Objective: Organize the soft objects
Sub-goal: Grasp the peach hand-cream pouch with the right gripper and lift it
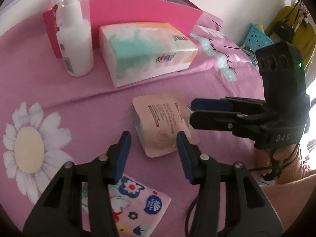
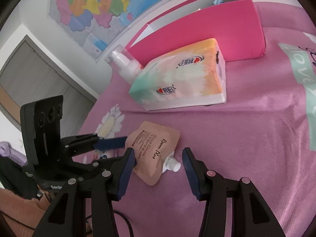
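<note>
Bed [image 1: 59, 90]: everything you see lies on its cover.
Open box [image 1: 138, 15]: at the far side of the bed, near the wall.
Pump bottle [image 1: 74, 39]: upright, just in front of the box's left end.
Tissue pack [image 1: 146, 49]: right of the bottle, in front of the box, close to its front wall.
Hand cream pouch [image 1: 162, 126]: flat, nearer to you than the tissue pack, apart from it.
Pouch spout [image 2: 172, 164]: points toward your right claw [image 2: 159, 169].
Small tissue packet [image 1: 136, 203]: nearest you, under your left claw [image 1: 153, 154].
Left claw: straddles the pouch's near end.
Right claw: comes from the right, tips at the pouch's spout edge.
</note>
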`<state>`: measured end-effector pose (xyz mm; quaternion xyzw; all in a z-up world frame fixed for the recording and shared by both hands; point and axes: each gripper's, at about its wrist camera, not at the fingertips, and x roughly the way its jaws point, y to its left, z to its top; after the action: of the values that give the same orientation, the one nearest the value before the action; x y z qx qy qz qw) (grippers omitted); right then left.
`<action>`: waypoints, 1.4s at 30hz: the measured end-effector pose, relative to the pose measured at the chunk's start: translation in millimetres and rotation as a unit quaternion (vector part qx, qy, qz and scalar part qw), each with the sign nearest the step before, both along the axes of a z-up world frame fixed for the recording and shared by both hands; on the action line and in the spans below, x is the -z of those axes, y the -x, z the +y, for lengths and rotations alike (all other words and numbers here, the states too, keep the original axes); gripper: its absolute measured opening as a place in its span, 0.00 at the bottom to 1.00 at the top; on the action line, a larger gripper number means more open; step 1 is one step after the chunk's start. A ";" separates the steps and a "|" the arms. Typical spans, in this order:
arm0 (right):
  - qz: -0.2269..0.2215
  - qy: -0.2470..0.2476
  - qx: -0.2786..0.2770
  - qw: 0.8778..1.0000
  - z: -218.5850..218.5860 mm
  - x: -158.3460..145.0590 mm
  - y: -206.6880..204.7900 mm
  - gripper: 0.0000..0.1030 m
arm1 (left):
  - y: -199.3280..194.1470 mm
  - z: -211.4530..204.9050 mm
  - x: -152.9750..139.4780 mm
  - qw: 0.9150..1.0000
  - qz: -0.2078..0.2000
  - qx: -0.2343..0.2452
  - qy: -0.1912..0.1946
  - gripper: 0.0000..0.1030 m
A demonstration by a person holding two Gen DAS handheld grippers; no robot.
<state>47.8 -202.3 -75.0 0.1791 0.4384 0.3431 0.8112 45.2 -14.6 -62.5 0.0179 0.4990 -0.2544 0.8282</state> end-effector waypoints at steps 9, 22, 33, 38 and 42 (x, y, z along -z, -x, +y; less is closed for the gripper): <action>-0.010 0.016 -0.009 1.000 12.4 -0.9 1.7 0.45 | 0.4 -3.0 0.2 1.000 0.005 0.007 0.011 0.48; -0.017 0.006 0.001 1.000 7.5 -1.6 3.3 0.36 | -0.8 -5.9 1.1 1.000 0.005 -0.001 0.009 0.48; 0.000 -0.004 0.000 1.000 3.6 4.3 -1.8 0.34 | -4.6 5.4 1.7 1.000 0.011 -0.005 0.018 0.32; -0.005 0.001 -0.001 1.000 4.2 3.4 -1.0 0.36 | -2.7 4.4 -1.4 1.000 0.007 -0.009 0.017 0.31; -0.014 0.003 -0.003 1.000 4.9 -2.1 1.3 0.34 | -0.1 1.3 -6.2 1.000 0.004 -0.005 0.024 0.31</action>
<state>46.5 -197.5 -72.9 0.1710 0.4287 0.3467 0.8166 45.3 -13.3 -56.3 -0.0056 0.4960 -0.2624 0.8277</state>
